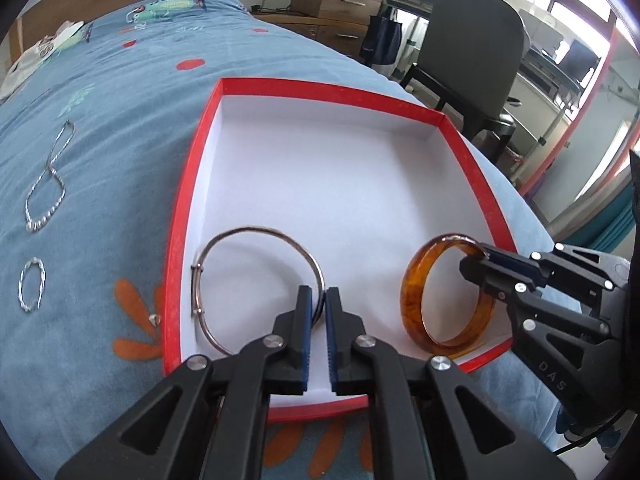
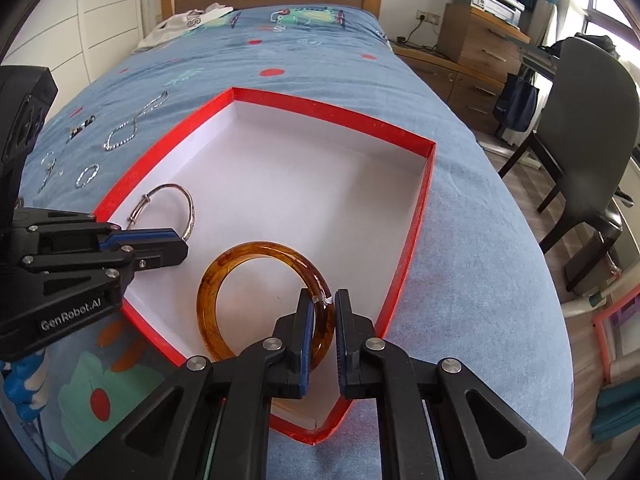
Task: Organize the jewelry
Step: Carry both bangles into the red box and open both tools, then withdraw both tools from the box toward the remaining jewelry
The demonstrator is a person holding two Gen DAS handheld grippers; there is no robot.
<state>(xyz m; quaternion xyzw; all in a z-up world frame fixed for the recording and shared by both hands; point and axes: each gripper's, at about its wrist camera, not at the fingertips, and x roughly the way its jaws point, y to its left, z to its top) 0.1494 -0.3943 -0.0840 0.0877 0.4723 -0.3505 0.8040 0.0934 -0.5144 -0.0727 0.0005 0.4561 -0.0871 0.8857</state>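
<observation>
A red box point(image 1: 472, 152) point(image 2: 420, 216) with a white inside lies on the blue bed. My left gripper point(image 1: 319, 304) point(image 2: 182, 246) is shut on a thin silver bangle point(image 1: 256, 236) point(image 2: 176, 192) at the box's near left. My right gripper point(image 2: 322, 308) point(image 1: 476, 260) is closed around an amber bangle point(image 2: 240, 258) point(image 1: 416, 280) at the box's near right; the bangle stands tilted on its edge. A silver chain point(image 1: 52, 176) point(image 2: 132, 124) and a small twisted silver ring point(image 1: 31, 286) point(image 2: 87, 176) lie on the bed left of the box.
More small jewelry pieces point(image 2: 82, 126) lie on the bedspread point(image 2: 480, 260) at far left. Clothes point(image 2: 188, 20) lie by the wooden headboard. A grey chair point(image 2: 584, 120), drawers point(image 2: 476, 40) and a desk stand right of the bed.
</observation>
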